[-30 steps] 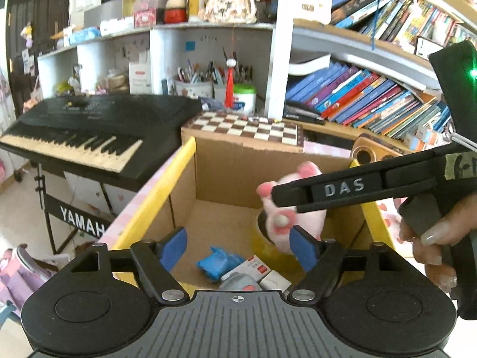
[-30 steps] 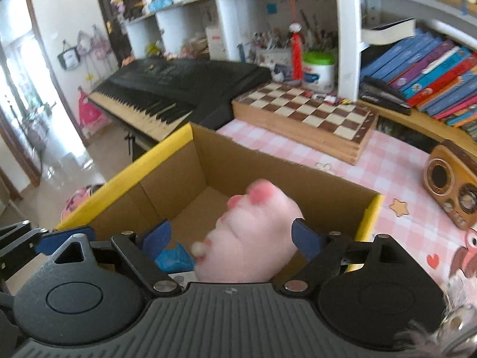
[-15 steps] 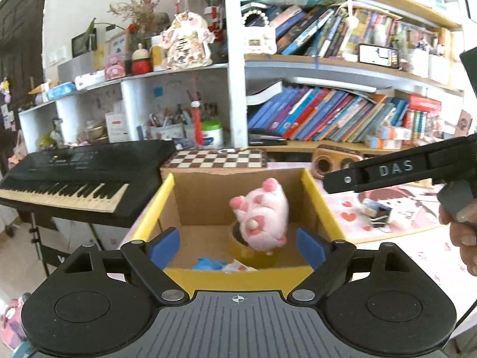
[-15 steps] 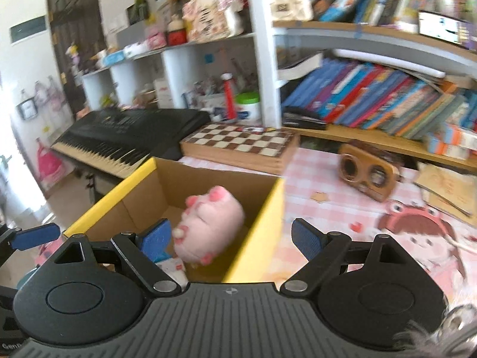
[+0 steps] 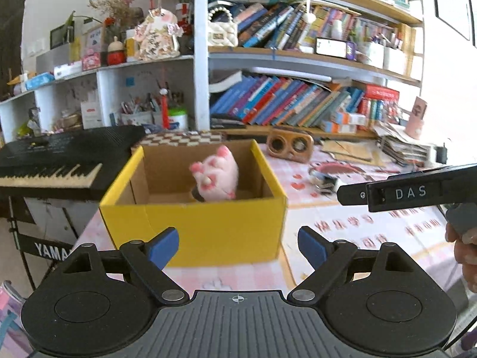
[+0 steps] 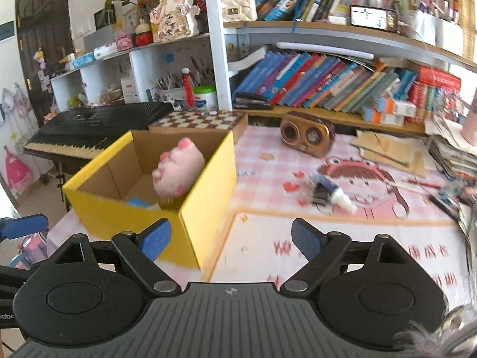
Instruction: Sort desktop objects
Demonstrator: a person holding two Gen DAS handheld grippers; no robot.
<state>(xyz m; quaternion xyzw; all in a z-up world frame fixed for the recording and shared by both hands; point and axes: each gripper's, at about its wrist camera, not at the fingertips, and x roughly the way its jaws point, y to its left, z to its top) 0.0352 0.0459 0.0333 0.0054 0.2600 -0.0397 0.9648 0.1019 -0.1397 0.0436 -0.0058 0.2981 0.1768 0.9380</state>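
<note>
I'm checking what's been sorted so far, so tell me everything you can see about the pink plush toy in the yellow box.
The pink plush toy is a soft, fuzzy, rounded figure, pale pink with darker pink paw pads. It sits inside the yellow cardboard box, toward its right wall, tipped with paws pointing up and left, rising near the rim. It rests on other items, including something dark beneath it. Neither gripper touches it; its face is not visible.

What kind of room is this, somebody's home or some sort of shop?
Most likely a home study or child's room. Crowded bookshelves line the wall, a keyboard piano stands beside the desk, and a pink checked cartoon cloth covers the desk, where a yellow box holds a pink plush toy.
</note>
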